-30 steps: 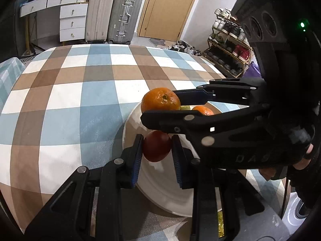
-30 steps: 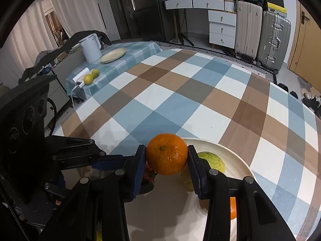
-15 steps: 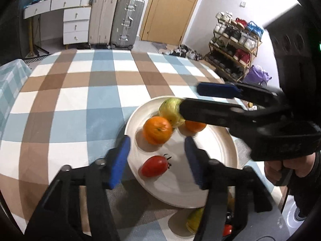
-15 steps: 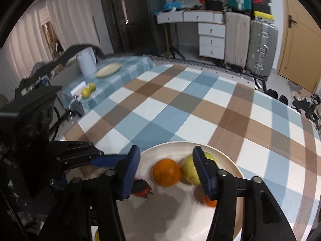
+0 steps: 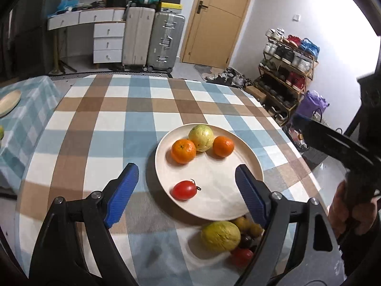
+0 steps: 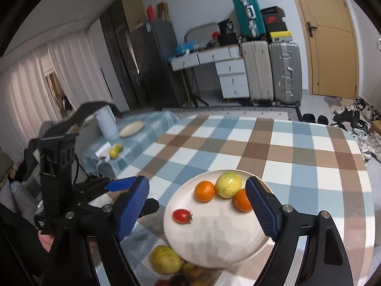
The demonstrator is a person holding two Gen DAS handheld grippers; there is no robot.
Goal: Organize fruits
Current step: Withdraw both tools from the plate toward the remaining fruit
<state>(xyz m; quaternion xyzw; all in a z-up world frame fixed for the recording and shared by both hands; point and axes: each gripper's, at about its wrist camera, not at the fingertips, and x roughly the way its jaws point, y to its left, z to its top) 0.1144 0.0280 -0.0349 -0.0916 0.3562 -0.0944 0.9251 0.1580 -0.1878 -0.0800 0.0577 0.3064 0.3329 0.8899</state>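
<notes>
A cream plate (image 5: 238, 205) (image 6: 214, 245) on the checked tablecloth holds two oranges (image 5: 183, 150) (image 5: 223, 145), a yellow-green fruit (image 5: 201, 134) and a red tomato (image 5: 184, 190). In the right wrist view they are the orange (image 6: 204, 191), the second orange (image 6: 241, 203), the yellow-green fruit (image 6: 228, 184) and the tomato (image 6: 182, 216). My left gripper (image 5: 188, 195) is open and empty, above the plate's near side. My right gripper (image 6: 198, 211) is open and empty above the plate. A pile of loose fruit (image 5: 221, 236) (image 6: 165, 259) lies at the plate's near edge.
A side table to the left carries a beige plate (image 6: 131, 128), a white kettle (image 6: 105, 124) and two yellow-green fruits (image 6: 116, 151). Suitcases (image 5: 152, 40) and a drawer unit stand beyond the table. A shoe rack (image 5: 285, 71) stands to the right.
My right gripper let go of the orange, which now lies on the plate. My left gripper let go of the tomato. Both grippers opened wide and drew back and up from the plate.
</notes>
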